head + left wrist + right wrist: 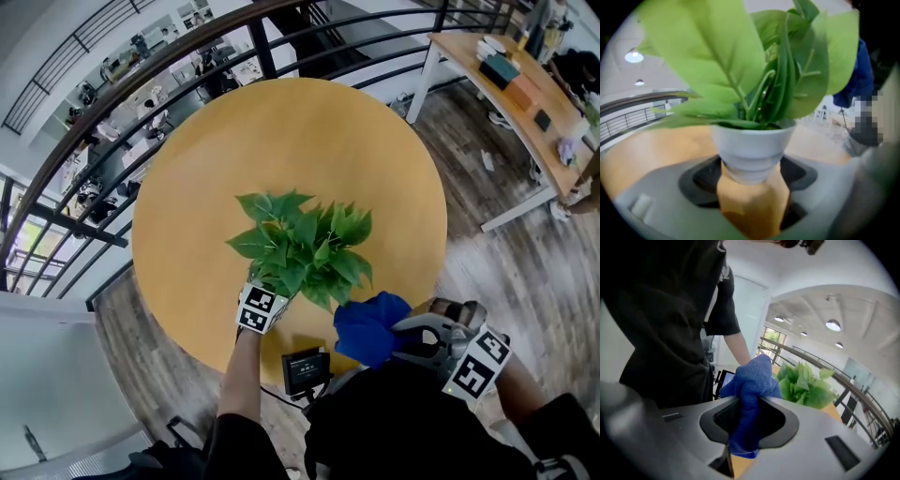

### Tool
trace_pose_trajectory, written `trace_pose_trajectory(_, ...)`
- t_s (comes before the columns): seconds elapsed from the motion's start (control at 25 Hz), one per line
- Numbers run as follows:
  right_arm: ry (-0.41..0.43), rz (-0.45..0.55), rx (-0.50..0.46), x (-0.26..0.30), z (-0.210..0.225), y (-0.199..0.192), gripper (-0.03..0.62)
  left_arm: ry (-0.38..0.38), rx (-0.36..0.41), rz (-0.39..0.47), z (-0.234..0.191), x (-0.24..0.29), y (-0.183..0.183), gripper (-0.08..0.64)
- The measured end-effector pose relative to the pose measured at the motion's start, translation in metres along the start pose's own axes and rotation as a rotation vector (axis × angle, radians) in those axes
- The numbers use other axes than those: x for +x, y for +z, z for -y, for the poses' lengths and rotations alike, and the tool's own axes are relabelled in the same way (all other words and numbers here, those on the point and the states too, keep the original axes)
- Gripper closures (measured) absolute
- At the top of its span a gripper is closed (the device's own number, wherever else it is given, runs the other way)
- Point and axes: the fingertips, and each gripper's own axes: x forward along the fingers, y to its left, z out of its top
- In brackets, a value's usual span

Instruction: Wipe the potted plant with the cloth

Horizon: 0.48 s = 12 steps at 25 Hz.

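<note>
While fingers of the left gripper (750, 180) clamp the potted plant (305, 248) by its pot (752, 145) on the worktop (375, 159), those of the right gripper (743, 423) pinch the cloth (752, 376) near its leaves (806, 383).

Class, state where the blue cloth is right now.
In the head view, the blue cloth is lower right, gripped by the right tool, beside the potted plant.

My cloth (367, 326) deep blue. Leaves (305, 248) bright green, pot (752, 145) white. Table (281, 141) plain honey-tan. My left tool (750, 180), right tool (746, 420) grey; markers (261, 308) black-and-white squares.
</note>
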Motion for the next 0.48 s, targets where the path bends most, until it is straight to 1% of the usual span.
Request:
trace_pose_trajectory(0.04, -0.007, 0.018, -0.036, 0.0, 0.001, 0.013, 0.49, 0.002, 0.002, 0.001, 0.0, 0.0, 0.001, 0.176)
trace_pose_trajectory(0.12, -0.049, 0.042, -0.074, 0.0, 0.01, 0.035, 0.491, -0.002, 0.002, 0.003, 0.0, 0.0, 0.001, 0.176)
trace_pose_trajectory(0.24, -0.122, 0.049, -0.082, 0.003, 0.028, 0.051, 0.491, -0.004, 0.001, 0.004, 0.001, 0.001, 0.0, 0.176)
trace_pose_trajectory(0.32, -0.155, 0.004, -0.057, 0.012, 0.036, 0.043, 0.49, -0.002, 0.002, 0.001, 0.001, 0.003, -0.001, 0.176)
trace_pose_trajectory(0.4, -0.168, -0.09, 0.036, 0.034, 0.044, 0.018, 0.489, -0.003, 0.001, 0.002, 0.001, 0.003, 0.0, 0.178)
trace_pose_trajectory(0.48, -0.153, -0.192, 0.105, 0.059, 0.043, -0.013, 0.489, -0.002, 0.0, 0.006, 0.001, 0.002, 0.002, 0.178)
